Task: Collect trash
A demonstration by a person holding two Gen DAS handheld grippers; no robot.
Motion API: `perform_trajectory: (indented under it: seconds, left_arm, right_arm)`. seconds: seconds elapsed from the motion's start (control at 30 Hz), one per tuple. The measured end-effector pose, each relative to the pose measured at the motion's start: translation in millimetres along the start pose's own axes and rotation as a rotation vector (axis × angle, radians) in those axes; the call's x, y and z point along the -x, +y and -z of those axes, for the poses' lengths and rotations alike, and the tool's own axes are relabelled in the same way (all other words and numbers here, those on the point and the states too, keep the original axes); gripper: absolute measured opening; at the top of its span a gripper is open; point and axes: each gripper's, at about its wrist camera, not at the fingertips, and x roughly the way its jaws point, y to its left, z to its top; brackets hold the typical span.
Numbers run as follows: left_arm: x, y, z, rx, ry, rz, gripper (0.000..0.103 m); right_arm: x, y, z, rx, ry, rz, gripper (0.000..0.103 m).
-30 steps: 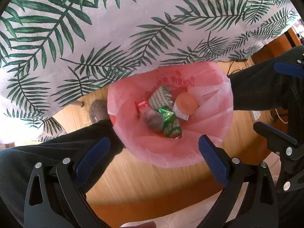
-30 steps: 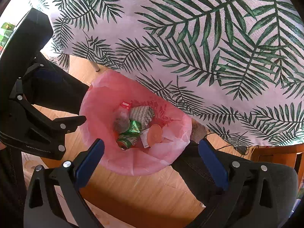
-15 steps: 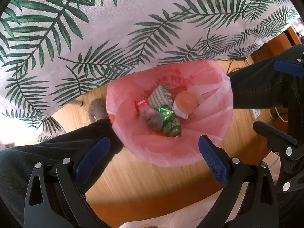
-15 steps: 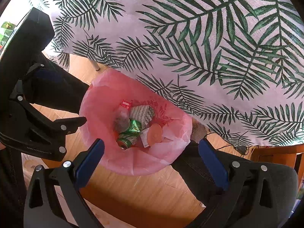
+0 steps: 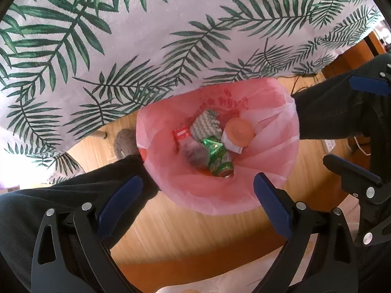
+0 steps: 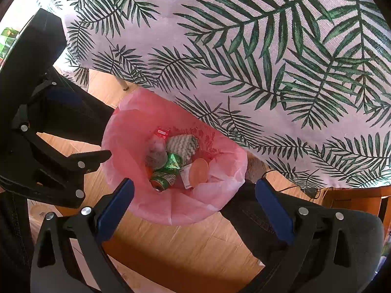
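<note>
The left gripper (image 5: 195, 193) hangs above a bin lined with a thin pink plastic bag (image 5: 271, 144), its 2 blue-padded fingers (image 5: 119, 199) spread wide and grasping nothing. The right gripper (image 6: 194, 195) hovers over the same bag (image 6: 122, 141), fingers (image 6: 273, 210) likewise released and empty. The trash lies at the bottom of the bag: a green drinks can (image 5: 221, 163) at 6 o'clock, a round orange lid (image 5: 239, 131) at 3 o'clock, a grey zigzag-patterned wrapper (image 5: 204, 127) at 12 o'clock, a small red packet (image 5: 181, 133) at 10 o'clock and a grey fuzzy clump (image 5: 194, 156) at 8 o'clock. A white cloth with green palm leaves (image 5: 146, 48) covers the bench beyond the bag. The bin stands on a wooden floor (image 5: 185, 229).
</note>
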Motion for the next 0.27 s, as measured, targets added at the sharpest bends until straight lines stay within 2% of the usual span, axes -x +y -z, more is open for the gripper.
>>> perform_trajectory:
  seconds: [0.27]
  left_arm:
    - [-2.0, -0.3, 1.2, 0.004, 0.010, -0.006, 0.095]
  right_arm:
    - [-0.8, -0.4, 0.4, 0.001, 0.001, 0.000, 0.098]
